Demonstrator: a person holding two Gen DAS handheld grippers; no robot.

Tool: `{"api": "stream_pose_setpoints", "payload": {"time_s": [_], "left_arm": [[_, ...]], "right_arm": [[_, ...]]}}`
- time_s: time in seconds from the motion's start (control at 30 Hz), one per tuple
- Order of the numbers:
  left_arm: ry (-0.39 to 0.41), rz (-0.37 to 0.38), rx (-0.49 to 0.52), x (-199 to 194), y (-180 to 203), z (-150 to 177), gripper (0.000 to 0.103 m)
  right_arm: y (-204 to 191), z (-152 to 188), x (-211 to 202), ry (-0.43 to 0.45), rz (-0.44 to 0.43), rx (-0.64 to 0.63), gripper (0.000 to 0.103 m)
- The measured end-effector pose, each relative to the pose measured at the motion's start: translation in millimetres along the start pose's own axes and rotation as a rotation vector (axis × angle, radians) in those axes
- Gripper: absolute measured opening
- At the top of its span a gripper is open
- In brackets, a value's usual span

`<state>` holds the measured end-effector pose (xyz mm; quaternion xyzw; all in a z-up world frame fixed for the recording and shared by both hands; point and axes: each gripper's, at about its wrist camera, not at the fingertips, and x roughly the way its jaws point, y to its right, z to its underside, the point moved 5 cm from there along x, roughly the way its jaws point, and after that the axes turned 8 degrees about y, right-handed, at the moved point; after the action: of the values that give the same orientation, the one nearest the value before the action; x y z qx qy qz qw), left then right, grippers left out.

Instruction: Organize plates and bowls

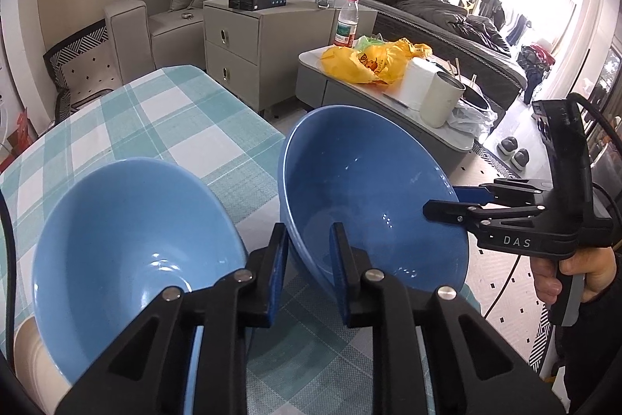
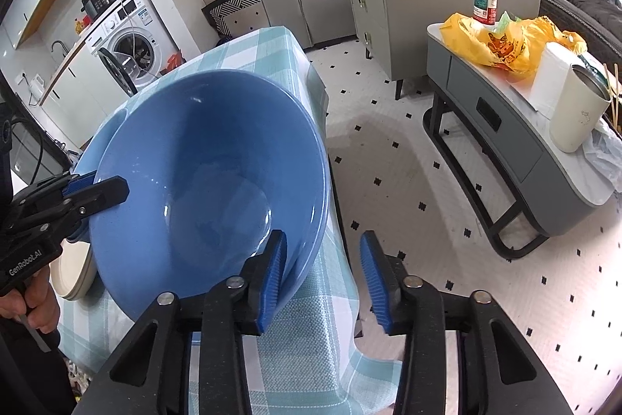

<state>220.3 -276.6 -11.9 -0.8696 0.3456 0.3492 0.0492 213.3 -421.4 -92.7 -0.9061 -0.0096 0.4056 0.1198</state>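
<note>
1. Progress: nothing looks stacked yet. The dark blue bowl [image 1: 369,181] is tilted over the near right corner of the checked table [image 1: 163,127], and both tools are at its rim.
2. The light blue bowl [image 1: 128,240] sits further in on the table, just beside the dark one. It rests on cream plates [image 2: 74,275] at the table's near left edge.
3. What is left, judging from the task, is to nest one bowl in the other and gather the plates into one pile.
4. The left gripper [image 1: 308,232] stands narrow and clamps the dark bowl's rim on the side toward the table's middle, one pad inside and one outside.
5. The right gripper [image 2: 323,240] straddles the rim on the side toward the table's edge. Its inner pad touches the bowl, but the outer pad stands apart, so it has no firm grip.
6. Edges: the dark bowl hangs close to the table's right edge, where the cloth drops to the spotted floor [image 2: 388,162]. A slip there would likely send it off the table.
7. Room: the table's far half is bare. The grey coffee table [image 2: 486,127] stands well apart across the floor.
</note>
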Motion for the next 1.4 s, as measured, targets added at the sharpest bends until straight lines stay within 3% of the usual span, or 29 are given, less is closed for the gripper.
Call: {"api": "stream_pose_setpoints", "payload": {"time_s": [0.37,0.93,1.4], "left_arm": [[0.002,-0.019,0.011,-0.2,1.9,-1.6,0.019],[0.011,-0.035,0.017,-1.6,3.2,-4.1,0.019],[0.065,-0.046,0.021,-24.9,6.4,-19.1,0.019]], "right_arm": [[-14.6,2.0,-5.3,0.005,-0.005,-0.039,0.018],[-16.7,-4.1,-13.2,0.034,0.001,-0.044,0.018],[-24.9,-17.5,-41.6,0.083,0.008,-0.067,0.018]]}}
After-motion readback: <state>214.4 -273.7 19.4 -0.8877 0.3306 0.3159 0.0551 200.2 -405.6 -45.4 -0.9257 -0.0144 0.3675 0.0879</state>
